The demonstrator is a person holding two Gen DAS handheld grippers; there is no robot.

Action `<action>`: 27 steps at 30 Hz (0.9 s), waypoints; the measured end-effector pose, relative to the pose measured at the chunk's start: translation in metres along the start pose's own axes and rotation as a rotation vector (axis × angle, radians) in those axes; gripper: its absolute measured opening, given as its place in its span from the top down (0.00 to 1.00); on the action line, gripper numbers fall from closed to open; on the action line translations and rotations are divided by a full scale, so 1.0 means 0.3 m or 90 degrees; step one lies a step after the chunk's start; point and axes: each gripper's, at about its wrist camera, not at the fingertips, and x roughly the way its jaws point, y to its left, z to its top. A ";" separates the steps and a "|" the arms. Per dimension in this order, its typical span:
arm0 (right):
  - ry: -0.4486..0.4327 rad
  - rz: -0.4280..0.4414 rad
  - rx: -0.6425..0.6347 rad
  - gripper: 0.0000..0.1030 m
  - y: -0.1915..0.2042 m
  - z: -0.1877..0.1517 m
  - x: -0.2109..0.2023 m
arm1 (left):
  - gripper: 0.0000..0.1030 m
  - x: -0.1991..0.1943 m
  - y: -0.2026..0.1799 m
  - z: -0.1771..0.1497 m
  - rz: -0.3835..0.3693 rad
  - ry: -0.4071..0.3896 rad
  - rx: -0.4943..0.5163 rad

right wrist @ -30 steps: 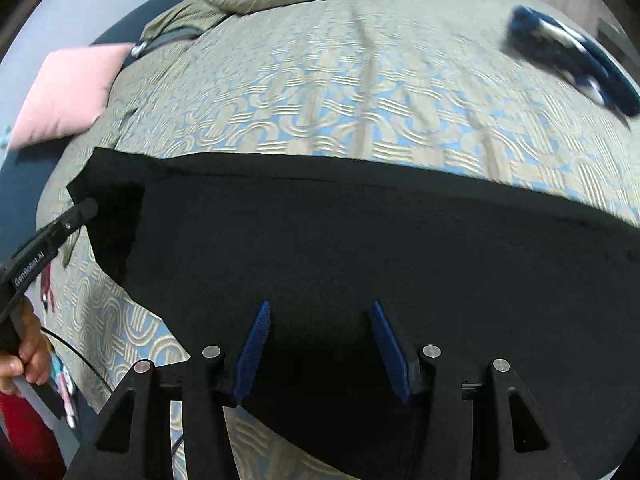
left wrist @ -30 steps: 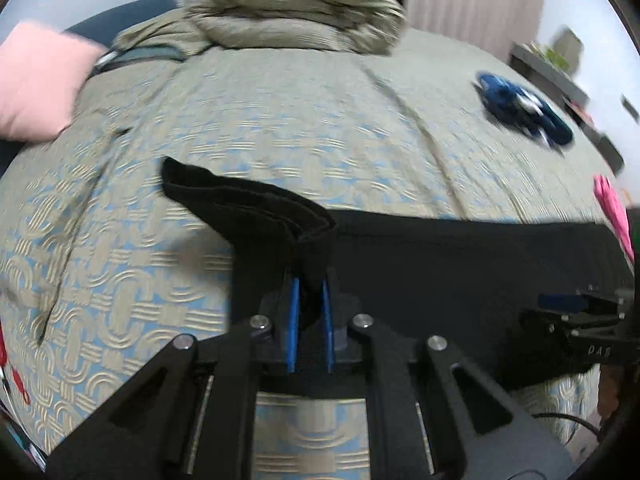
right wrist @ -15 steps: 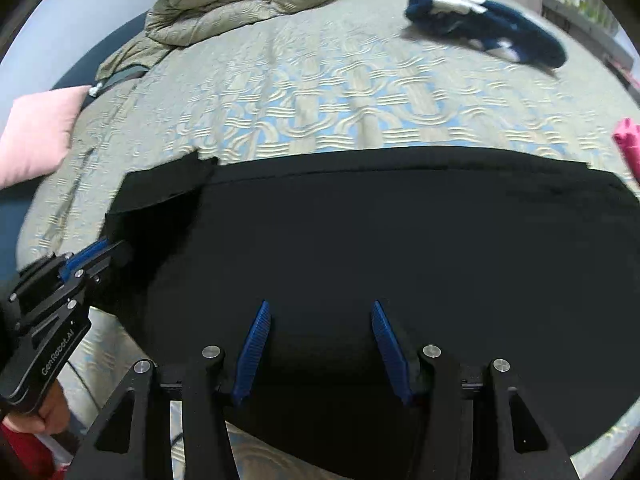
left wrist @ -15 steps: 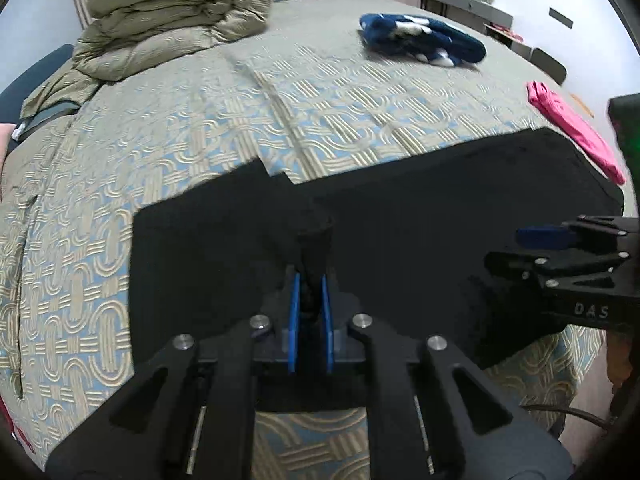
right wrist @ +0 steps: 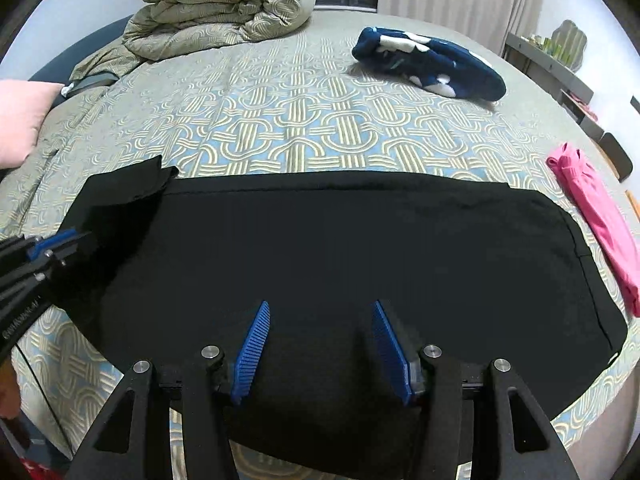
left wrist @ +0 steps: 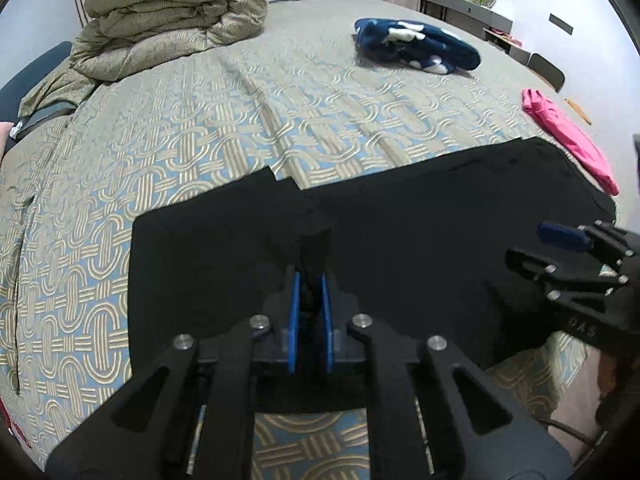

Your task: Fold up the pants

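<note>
Black pants (right wrist: 360,248) lie spread across the near side of the patterned bed; they also show in the left wrist view (left wrist: 420,220). My left gripper (left wrist: 310,284) is shut on a pinched fold of the pants' left end, which is folded over onto the rest. In the right wrist view the left gripper (right wrist: 44,254) sits at the pants' left end. My right gripper (right wrist: 320,316) is open and empty, low over the pants' near edge; it shows at the right in the left wrist view (left wrist: 560,248).
A folded olive duvet (right wrist: 224,12) lies at the bed's far left. A navy and white garment (right wrist: 428,64) lies far right. A pink garment (right wrist: 600,220) lies at the right edge. A pink pillow (right wrist: 20,120) is at the left.
My left gripper has carried the pants' left end rightward and laid it over the rest. The right gripper stays open over the near edge.
</note>
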 end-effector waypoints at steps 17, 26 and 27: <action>-0.007 -0.029 0.030 0.43 -0.094 -0.053 -0.024 | 0.89 -0.050 -0.208 0.060 -0.063 -0.015 0.054; -0.006 -0.025 0.050 0.42 -0.137 -0.084 -0.033 | 0.89 -0.034 -0.309 0.064 -0.077 -0.005 0.076; -0.006 -0.027 0.051 0.42 -0.139 -0.089 -0.035 | 0.89 -0.028 -0.323 0.063 -0.078 -0.002 0.079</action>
